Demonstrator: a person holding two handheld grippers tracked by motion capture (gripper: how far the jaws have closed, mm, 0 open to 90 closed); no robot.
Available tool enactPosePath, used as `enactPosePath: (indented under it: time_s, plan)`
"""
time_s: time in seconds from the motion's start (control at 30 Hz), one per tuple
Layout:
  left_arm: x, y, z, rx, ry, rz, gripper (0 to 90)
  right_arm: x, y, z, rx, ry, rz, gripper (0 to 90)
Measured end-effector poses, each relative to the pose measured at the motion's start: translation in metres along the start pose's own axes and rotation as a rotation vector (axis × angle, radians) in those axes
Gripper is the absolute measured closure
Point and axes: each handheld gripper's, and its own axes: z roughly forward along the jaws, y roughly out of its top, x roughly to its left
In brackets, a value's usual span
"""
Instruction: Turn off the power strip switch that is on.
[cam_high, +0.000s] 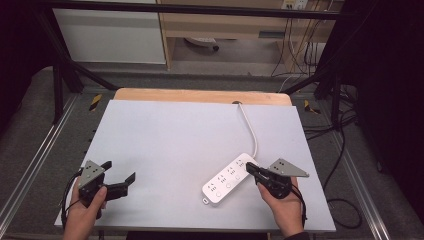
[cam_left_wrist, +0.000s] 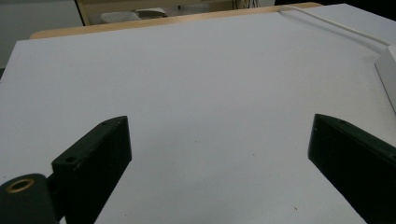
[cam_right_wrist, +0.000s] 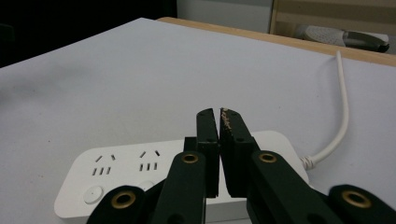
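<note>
1. Where the near left corner of the counter is seen from the high view, the left tool is held in the person's left hand, its two black jaws spread wide apart with nothing between them
2. In the left gripper view, bare white counter surface is seen between and ahead of the left tool, whose jaws stand far apart at either side
3. At the near right of the counter, the right tool is held in the person's right hand, and its jaws are brought together, pointing toward the left tool's side
4. A white power strip is seen lying flat on the counter, just beside the right tool; the tip of that tool is placed over the strip's far end, though contact cannot be told
5. In the right gripper view, the right tool is seen with its jaws pressed nearly flush, only a thin slit left between them and nothing clamped, and the power strip lies directly beneath and beyond them, its sockets and round buttons facing up
6. A white cord is seen running from the strip's far end, away from the right tool, to a hole at the far edge of the counter
7. The left tool and the power strip are kept well apart, with bare counter between them
</note>
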Motion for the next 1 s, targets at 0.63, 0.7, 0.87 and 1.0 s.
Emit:
enactPosePath:
  time_s: [0.63,0.7,0.87,1.0]
  plan:
    - [0.000,0.000,0.000,0.000,0.000,0.000,6.1,-0.001,-0.009,0.012,0.077,0.003,0.006,90.0]
    - [0.000,0.000,0.000,-0.001,0.000,0.000,6.1,-0.001,-0.010,0.013,0.082,0.004,0.005,90.0]
    - [0.000,0.000,0.000,-0.002,0.000,0.000,6.1,-0.001,-0.012,0.014,0.087,0.007,0.008,90.0]
    - [0.000,0.000,0.000,-0.002,0.000,0.000,6.1,0.001,-0.013,0.016,0.096,0.006,0.002,90.0]
